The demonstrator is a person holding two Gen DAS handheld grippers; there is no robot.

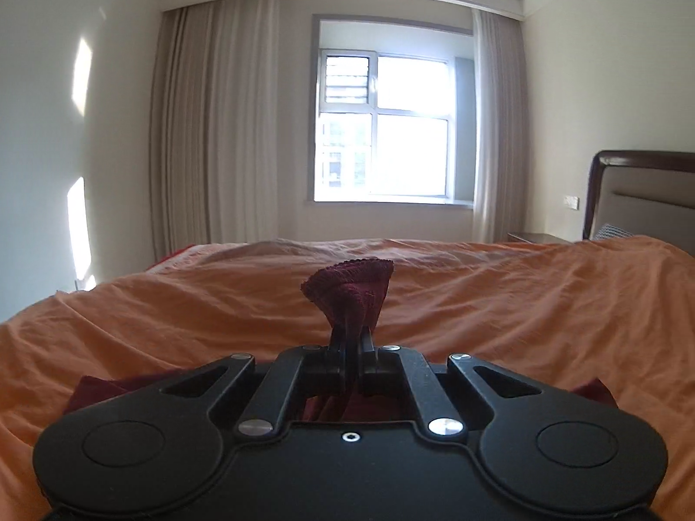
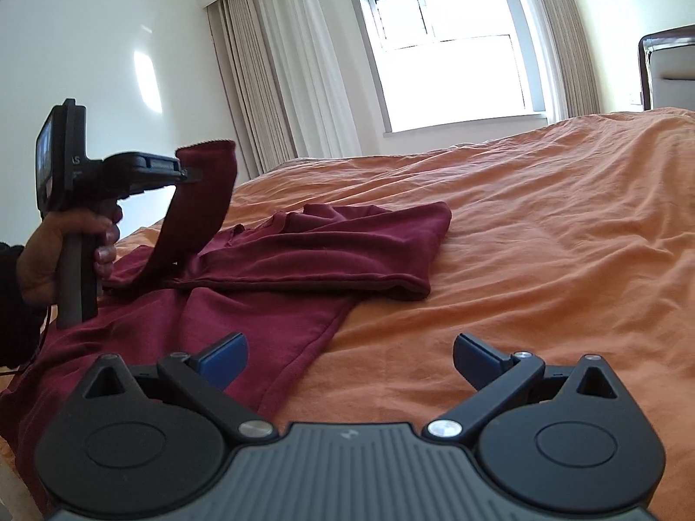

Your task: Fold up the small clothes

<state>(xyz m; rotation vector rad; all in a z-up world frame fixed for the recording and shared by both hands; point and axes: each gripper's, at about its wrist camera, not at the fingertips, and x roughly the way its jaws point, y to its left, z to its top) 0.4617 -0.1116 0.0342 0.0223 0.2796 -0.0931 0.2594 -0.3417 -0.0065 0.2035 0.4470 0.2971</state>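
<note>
Two grippers: one working, one idle, over a single dark red garment (image 2: 330, 247) on the orange bedspread (image 2: 543, 225).
Left gripper (image 1: 351, 325): fingers clenched on a bunched end of the garment; the cloth fans out beyond the fingertips and the rest drops away beneath them.
Left gripper from the right wrist view (image 2: 191, 173): raised above the bed, held by the person's hand (image 2: 65, 252), with a sleeve-like strip hanging from its fingers down to the body of the garment.
Right gripper (image 2: 347, 356): released, blue-padded fingers spread wide with nothing between them; the garment's near hem lies just ahead of its left finger, bare bedspread ahead of its right.
Garment position: mostly flat on the bed, one portion already doubled over ahead of the right fingers, the lifted strip off to their left.
Step in hand: likely carrying the lifted strip across onto the body of the garment.
Doing it well: keep the pinch firm until the strip lies flat over the body, move low so the body does not drag, and release only once the edges line up.
Use for the free fingers: they could press the near hem down to anchor it.
Risk: thin knit fabric may bunch or slide on the wrinkled bedspread.
</note>
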